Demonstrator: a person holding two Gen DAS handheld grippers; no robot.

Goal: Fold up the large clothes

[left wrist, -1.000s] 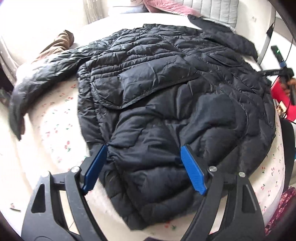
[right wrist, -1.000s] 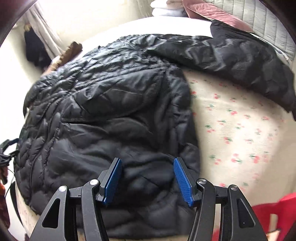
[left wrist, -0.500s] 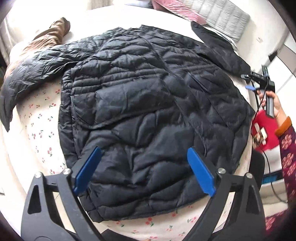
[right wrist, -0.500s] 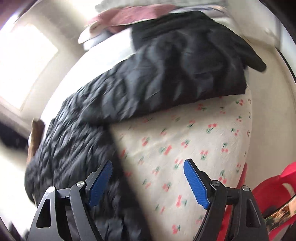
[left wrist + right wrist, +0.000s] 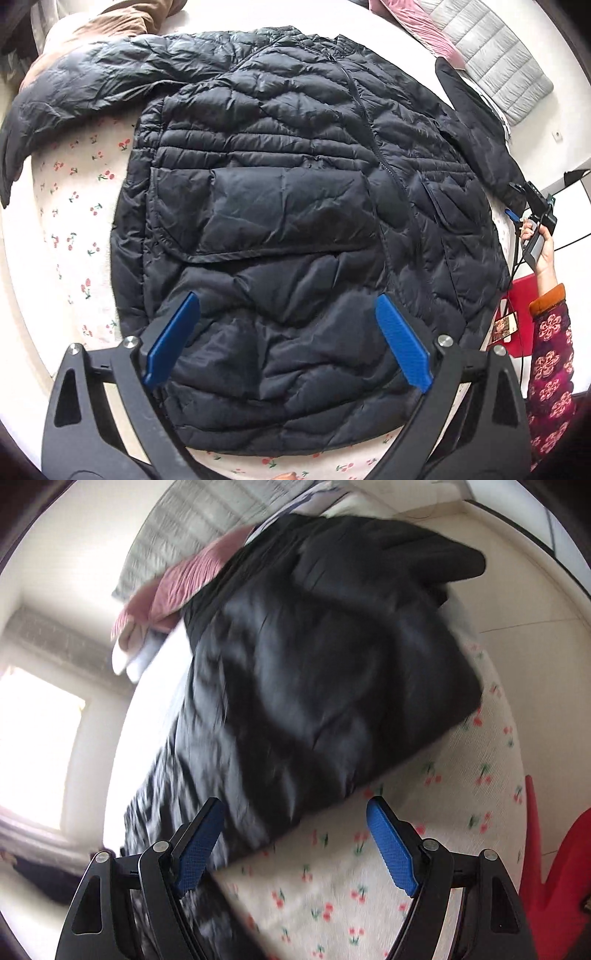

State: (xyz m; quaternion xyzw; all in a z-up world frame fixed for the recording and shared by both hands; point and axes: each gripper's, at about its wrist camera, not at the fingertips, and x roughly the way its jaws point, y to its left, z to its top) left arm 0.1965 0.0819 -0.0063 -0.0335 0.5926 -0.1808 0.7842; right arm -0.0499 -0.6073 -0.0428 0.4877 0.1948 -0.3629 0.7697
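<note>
A large black quilted puffer jacket (image 5: 295, 192) lies spread front-up on a bed with a cherry-print sheet (image 5: 74, 206), both sleeves stretched out to the sides. My left gripper (image 5: 288, 339) is open and empty above the jacket's hem. My right gripper (image 5: 295, 845) is open and empty, near the jacket's right sleeve (image 5: 325, 657); that view is blurred. The right gripper also shows in the left wrist view (image 5: 532, 218), held by a hand at the sleeve's cuff.
Grey and pink quilts (image 5: 491, 59) are piled at the head of the bed. A brown garment (image 5: 110, 26) lies at the far left. A red stool (image 5: 554, 864) stands beside the bed on the right.
The left gripper has lifted and pulled back, so more of the jacket shows. The right gripper has swung from the hem over to the right sleeve. Both stayed open.
</note>
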